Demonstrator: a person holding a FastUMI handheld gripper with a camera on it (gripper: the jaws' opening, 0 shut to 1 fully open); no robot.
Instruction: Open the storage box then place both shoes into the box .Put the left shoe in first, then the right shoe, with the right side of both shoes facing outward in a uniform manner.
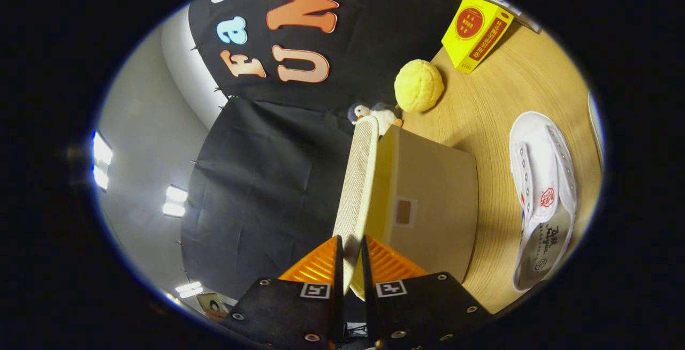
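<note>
Wooden table [497, 104] runs beyond and to the right of the claw, the whole scene rolled sideways. Storage box [428, 205], tan and squarish, sits on it just ahead of the fingers, a small square patch on its facing side. Box lid [356, 179], pale mesh-textured panel, stands swung up along the box's left edge, reaching down to the fingertips. White shoe [543, 195] lies on the table right of the box, a little apart from it, opening toward the claw (which shoe of the pair, cannot tell). Yellow carton [475, 31] stands far beyond the box at the table's far end. Yellow round bun-like object [419, 85] sits nearer, beyond the box. Small plush penguin [374, 113] just behind the box's far corner, touching or nearly so. Gripper [350, 256]: orange fingers [316, 264] closed on the lid's lower edge, pinching it from both sides.
</note>
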